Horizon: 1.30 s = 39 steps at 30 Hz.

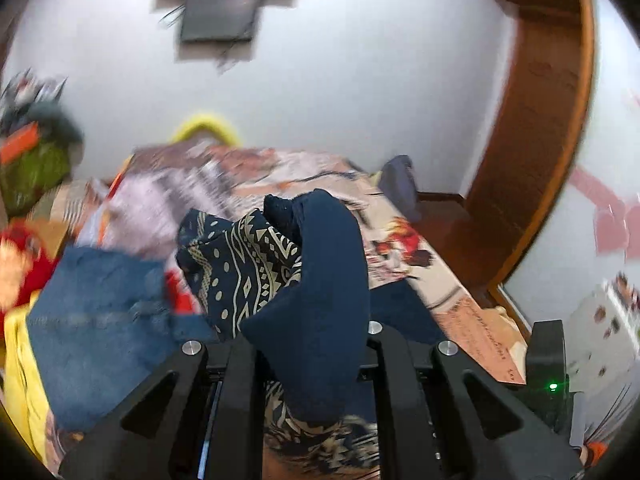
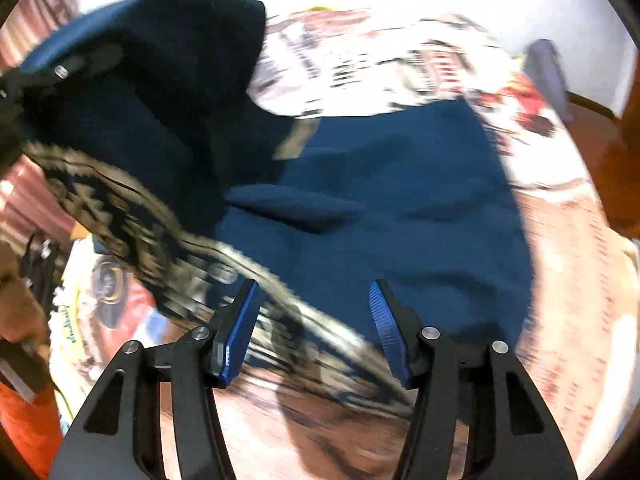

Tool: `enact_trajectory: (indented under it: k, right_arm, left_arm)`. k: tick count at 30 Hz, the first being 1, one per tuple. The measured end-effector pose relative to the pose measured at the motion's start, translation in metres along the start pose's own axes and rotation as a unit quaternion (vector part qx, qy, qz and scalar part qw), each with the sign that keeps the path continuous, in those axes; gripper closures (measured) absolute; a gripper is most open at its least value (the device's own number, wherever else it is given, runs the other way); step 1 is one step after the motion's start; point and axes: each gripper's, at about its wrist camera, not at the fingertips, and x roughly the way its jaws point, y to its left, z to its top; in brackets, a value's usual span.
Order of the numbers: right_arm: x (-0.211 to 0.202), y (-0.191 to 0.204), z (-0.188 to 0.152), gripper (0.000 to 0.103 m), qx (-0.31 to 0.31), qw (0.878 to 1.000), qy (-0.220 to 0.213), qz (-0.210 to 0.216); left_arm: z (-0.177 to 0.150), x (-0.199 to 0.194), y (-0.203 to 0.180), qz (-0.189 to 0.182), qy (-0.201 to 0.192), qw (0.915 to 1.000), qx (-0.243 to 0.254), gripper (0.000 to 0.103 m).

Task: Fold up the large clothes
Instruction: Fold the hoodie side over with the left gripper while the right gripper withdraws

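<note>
A navy garment [image 1: 320,300] with a beige geometric-print band [image 1: 248,276] is bunched between the fingers of my left gripper [image 1: 312,360], which is shut on it and holds it lifted above the bed. In the right wrist view the same garment [image 2: 380,208] lies spread on the bed, one part raised at the upper left where the left gripper [image 2: 60,72] holds it. The print band [image 2: 168,248] runs diagonally. My right gripper [image 2: 316,320] is open and empty, its blue pads [image 2: 236,332] just above the garment's lower edge.
The bed has a patterned sheet [image 1: 404,240]. A pile of clothes lies at the left: blue denim [image 1: 100,320], red [image 1: 24,252] and yellow [image 1: 20,372] pieces. A wooden door frame [image 1: 540,140] stands at the right, a white wall behind.
</note>
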Motion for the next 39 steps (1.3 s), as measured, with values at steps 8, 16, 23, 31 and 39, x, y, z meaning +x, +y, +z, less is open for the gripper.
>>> enact_trajectory:
  k: [8, 16, 23, 31, 39]
  right_arm:
    - [-0.032, -0.073, -0.042, 0.050, 0.069, 0.997, 0.007, -0.024]
    - [-0.052, -0.117, -0.065, 0.050, 0.119, 0.991, 0.013, -0.056]
    - [-0.064, -0.114, -0.072, 0.050, 0.118, 0.992, -0.002, -0.052]
    - [-0.068, -0.107, -0.076, 0.050, 0.110, 0.993, -0.004, -0.047]
    - [-0.084, -0.123, -0.083, 0.050, 0.135, 0.990, -0.009, -0.049]
  left_arm:
    - [-0.044, 0.067, -0.101, -0.106, 0.111, 0.9871, 0.047, 0.093]
    - [-0.121, 0.103, -0.111, -0.116, 0.213, 0.9661, 0.089, 0.092]
    - [-0.083, 0.065, -0.098, -0.145, 0.166, 0.9749, 0.031, 0.093]
    - [-0.036, 0.028, -0.120, -0.151, 0.091, 0.9826, 0.059, 0.093]
    - [-0.116, 0.082, -0.145, -0.143, 0.235, 0.9540, 0.120, 0.068]
